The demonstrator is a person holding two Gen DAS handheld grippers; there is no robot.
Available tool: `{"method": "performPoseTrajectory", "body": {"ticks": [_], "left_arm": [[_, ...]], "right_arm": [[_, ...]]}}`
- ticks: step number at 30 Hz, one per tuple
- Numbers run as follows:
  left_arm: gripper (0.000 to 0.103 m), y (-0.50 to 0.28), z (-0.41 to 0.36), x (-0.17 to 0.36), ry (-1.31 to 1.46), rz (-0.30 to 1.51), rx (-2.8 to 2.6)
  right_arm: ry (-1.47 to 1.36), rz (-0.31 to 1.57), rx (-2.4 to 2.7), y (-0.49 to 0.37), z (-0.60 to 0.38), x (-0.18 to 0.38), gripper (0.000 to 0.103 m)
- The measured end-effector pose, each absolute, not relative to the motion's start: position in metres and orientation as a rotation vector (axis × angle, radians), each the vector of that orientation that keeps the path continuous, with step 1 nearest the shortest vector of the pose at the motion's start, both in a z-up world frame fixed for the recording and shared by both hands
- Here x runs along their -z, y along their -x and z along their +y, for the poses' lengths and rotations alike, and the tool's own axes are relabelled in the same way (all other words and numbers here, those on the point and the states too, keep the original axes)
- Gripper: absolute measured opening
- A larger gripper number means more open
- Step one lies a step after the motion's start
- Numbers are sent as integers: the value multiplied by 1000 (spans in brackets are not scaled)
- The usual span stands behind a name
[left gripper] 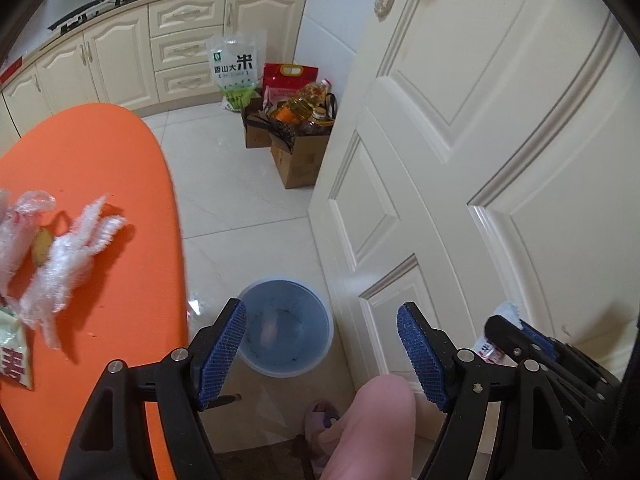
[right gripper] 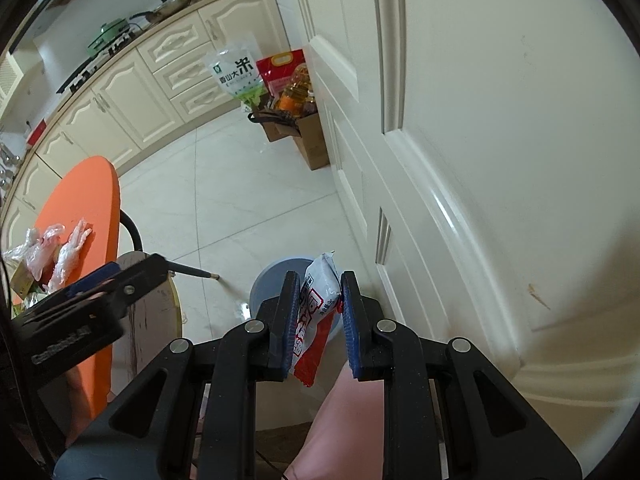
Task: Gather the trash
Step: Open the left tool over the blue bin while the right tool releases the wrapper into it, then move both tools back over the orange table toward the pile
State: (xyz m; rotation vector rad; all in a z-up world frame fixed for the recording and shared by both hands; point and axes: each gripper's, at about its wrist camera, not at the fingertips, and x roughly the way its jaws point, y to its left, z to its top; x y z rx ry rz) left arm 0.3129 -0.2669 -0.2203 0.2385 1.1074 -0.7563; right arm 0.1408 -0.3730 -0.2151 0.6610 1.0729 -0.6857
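My left gripper (left gripper: 322,354) is open and empty, held above a blue trash bin (left gripper: 286,326) that stands on the floor by the door. My right gripper (right gripper: 320,312) is shut on a white and red snack wrapper (right gripper: 316,316) above the same bin (right gripper: 276,280). The right gripper also shows at the right edge of the left wrist view (left gripper: 516,340). On the orange table (left gripper: 100,152) lie crumpled clear plastic wraps (left gripper: 68,256), a brown scrap (left gripper: 42,246) and a printed packet (left gripper: 14,354) at the left edge.
A cream panelled door (left gripper: 480,140) stands close on the right. Cardboard boxes (left gripper: 298,156) with oil bottles and rice bags (left gripper: 236,68) sit on the floor by the kitchen cabinets (left gripper: 120,56). The person's knee (left gripper: 372,420) and a slipper (left gripper: 320,416) are below.
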Motion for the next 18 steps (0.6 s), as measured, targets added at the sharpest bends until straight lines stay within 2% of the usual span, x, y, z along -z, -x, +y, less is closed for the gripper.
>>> {"method": "performPoseTrajectory", "body": {"ticks": [9, 13, 18], "left_arm": [[73, -305, -222, 198, -230, 1046, 661], [74, -304, -199, 186, -227, 988, 596], [74, -297, -182, 184, -205, 984, 538]], "right_arm": [[-715, 1062, 578, -172, -364, 222, 23], [-745, 1036, 550, -182, -360, 218, 43], [-708, 1057, 551, -190, -348, 216, 44]]}}
